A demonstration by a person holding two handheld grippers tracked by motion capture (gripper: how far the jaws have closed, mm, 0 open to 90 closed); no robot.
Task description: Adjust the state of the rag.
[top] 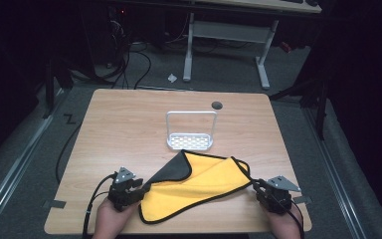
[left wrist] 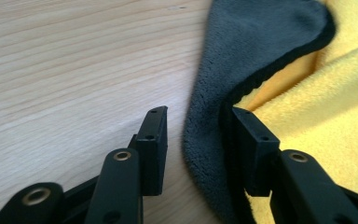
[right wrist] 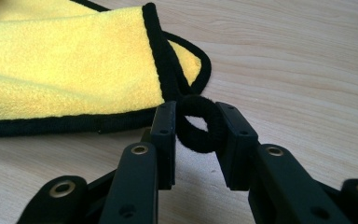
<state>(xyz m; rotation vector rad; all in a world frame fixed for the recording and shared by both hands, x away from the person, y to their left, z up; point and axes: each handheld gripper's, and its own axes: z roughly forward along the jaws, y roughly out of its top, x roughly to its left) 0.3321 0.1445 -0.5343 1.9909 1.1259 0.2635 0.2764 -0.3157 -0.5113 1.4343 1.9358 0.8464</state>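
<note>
Left tongs [left wrist: 196,140]: parted wide, straddling the cloth's [left wrist: 307,93] grey folded edge.
Right tongs [right wrist: 196,140]: parted, black corner loop [right wrist: 200,126] between them, touching one jaw.
Surface [top: 129,124]: wood.

Lit tabletop, dark surroundings, soft close-up blur

Two handheld black two-jaw grippers: the left gripper [top: 138,188] and the right gripper [top: 256,186]. Each carries a grey three-cornered plate on top and trails a black cable. Their flat black rectangular jaws have small screw holes, on arms with brass-ringed pivots. Bare hands.
</note>
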